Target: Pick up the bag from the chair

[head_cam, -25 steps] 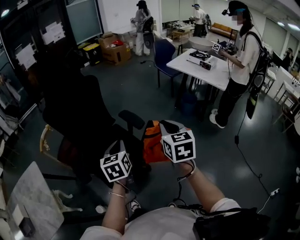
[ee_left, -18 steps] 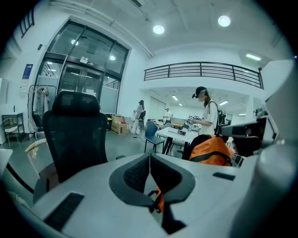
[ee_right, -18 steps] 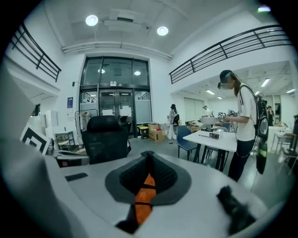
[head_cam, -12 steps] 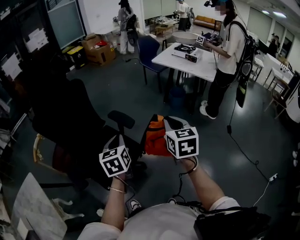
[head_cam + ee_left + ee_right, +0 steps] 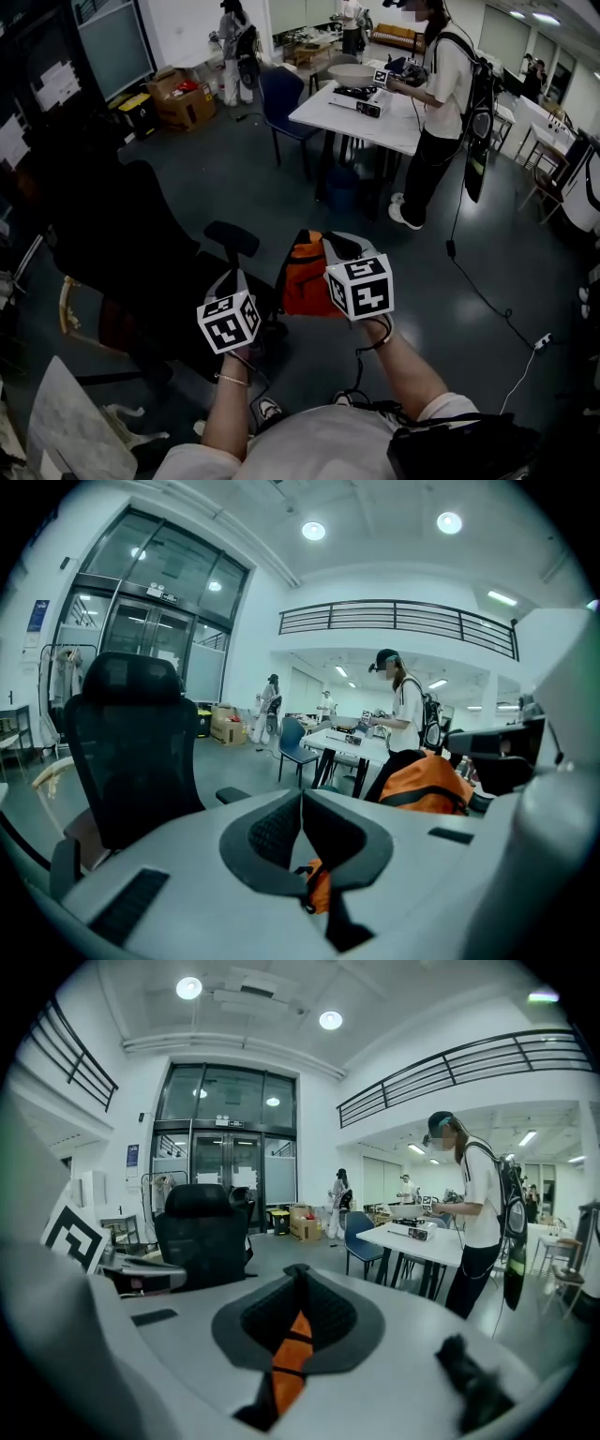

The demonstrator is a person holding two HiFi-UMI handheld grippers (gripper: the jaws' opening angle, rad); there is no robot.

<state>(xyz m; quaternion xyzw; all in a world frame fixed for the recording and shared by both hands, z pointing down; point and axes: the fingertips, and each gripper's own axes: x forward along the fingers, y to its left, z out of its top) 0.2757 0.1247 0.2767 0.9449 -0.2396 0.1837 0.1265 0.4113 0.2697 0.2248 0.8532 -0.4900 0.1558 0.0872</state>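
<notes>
Clamping bag (image 5: 302, 281) straps beside chair (image 5: 122, 234) edge: left gripper (image 5: 302, 797), right gripper (image 5: 298, 1274) jaws; open floor (image 5: 459, 328) rightward.

The head view looks steeply down over the black mesh office chair (image 5: 117, 234). Each gripper view looks nearly level from just behind its jaws; all share that chair and the white rectangular table (image 5: 361, 120).

Orange bag (image 5: 302, 281) beside black chair (image 5: 122, 239)

Dark grey floor (image 5: 281, 183), bearing a black office chair (image 5: 122, 244) near its left edge, with a white table (image 5: 375, 120) and a blue chair (image 5: 281, 98) farther back. Cardboard boxes (image 5: 183, 98) stand along the floor's far edge. A black cable (image 5: 478, 292) trails to a white power strip (image 5: 542, 342) towards the right edge.
</notes>
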